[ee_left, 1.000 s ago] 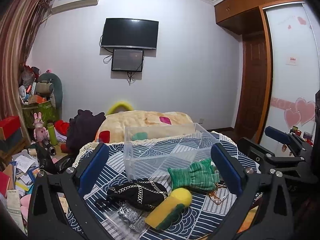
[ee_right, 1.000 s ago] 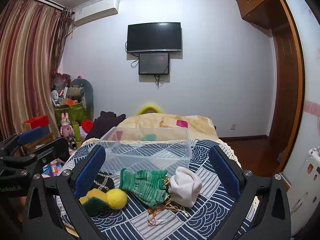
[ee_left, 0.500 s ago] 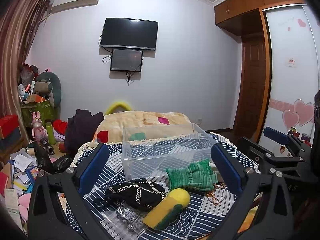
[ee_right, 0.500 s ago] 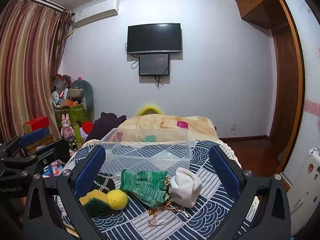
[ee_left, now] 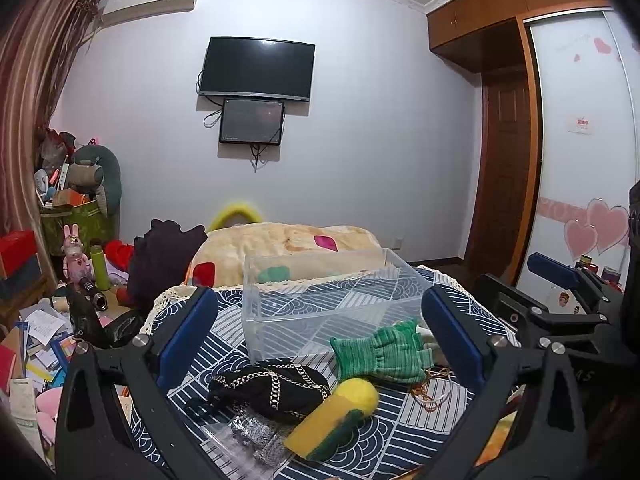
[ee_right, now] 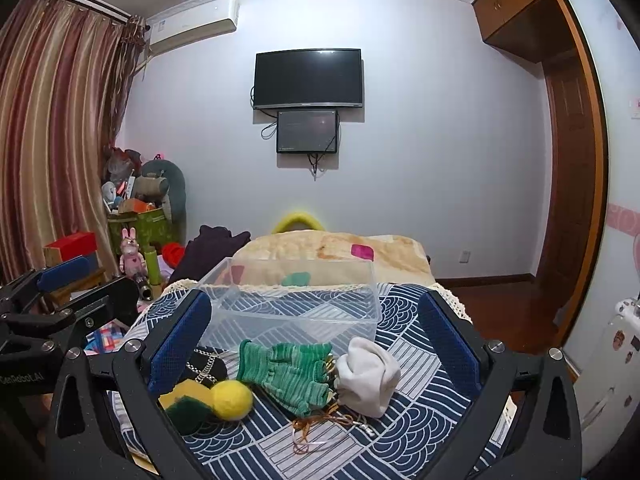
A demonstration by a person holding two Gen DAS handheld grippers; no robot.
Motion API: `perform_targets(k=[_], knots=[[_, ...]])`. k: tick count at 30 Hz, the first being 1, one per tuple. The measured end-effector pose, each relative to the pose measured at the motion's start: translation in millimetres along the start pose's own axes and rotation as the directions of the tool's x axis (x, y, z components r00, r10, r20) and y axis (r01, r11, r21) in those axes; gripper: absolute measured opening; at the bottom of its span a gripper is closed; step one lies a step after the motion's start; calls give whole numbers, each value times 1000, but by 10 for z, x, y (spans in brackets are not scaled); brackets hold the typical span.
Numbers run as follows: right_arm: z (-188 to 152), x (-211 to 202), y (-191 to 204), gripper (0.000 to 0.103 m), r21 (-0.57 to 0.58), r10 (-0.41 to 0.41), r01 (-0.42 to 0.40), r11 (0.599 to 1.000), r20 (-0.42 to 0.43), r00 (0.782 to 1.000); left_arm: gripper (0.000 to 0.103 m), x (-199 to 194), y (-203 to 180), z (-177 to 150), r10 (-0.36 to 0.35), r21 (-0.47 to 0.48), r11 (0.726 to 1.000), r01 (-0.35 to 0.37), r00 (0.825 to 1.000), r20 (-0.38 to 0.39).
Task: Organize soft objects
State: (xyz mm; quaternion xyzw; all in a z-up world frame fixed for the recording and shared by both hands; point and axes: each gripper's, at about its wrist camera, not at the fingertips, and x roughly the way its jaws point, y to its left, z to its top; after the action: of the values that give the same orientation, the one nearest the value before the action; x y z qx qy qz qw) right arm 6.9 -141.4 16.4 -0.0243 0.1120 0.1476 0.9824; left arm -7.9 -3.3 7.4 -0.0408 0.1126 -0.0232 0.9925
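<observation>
A: Nearest us, what can we not make out? Our left gripper (ee_left: pixel 320 332) and our right gripper (ee_right: pixel 316 330) both stand wide apart with nothing between the blue pads.

B: The silvery crinkled bundle (ee_left: pixel 256 436) at the front edge is hard to identify, and the clear flat piece under it is cut off. The black pouch with chain trim (ee_left: pixel 272 388) is half hidden behind our pad in the right view.

A: And the tangle of orange cord (ee_right: pixel 320 426)?

B: Loose, its ends unclear. All of it lies on the navy-and-white wave-patterned cloth (ee_right: pixel 404 424) covering the table.

A: The soft things, then.

B: The yellow-and-green sponge roll (ee_left: pixel 332 412) lies tilted beside the pouch. The green knitted glove (ee_right: pixel 288 368) lies flat just behind it, touching the bunched white sock (ee_right: pixel 368 376).

A: Behind them?

B: The clear plastic bin (ee_right: pixel 296 308), which looks bare inside. Farther off we see a cream quilt (ee_right: pixel 340 256), a cluttered left corner, and a black wall television (ee_right: pixel 308 78).
</observation>
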Motion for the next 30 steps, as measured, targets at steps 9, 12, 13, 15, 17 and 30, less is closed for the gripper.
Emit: perform_targets(k=[9,12,13,15,17,30], knots=[[-7,11,-8,103,-1,-10,10,1000,4,1000,103,6,16,3,9,-2,1000,-9,1000,-2],[-14,22,-12,103,0,-13,13,1000,3,1000,103,29,18,-9,9,2,1000,-9,1000,-8],[-20,28,-15,103,0,-14,14,1000,3,1000,103,43,22,-17,6,0,1000,-6,1000,-10],[-35,40,-22,103,-3,-17,17,1000,1,1000,103,78,30,-29,0,-3,1000,0,1000,-20],[-37,45,-25,103,-4,-14,14,1000,-4,1000,103,122,46,-54,1,-7,1000,-1,999,-38],[-315,413,-259,75,12,-3,5,1000,-164,986,78,539,345,-372,31,-40,998,-39,980,-195]])
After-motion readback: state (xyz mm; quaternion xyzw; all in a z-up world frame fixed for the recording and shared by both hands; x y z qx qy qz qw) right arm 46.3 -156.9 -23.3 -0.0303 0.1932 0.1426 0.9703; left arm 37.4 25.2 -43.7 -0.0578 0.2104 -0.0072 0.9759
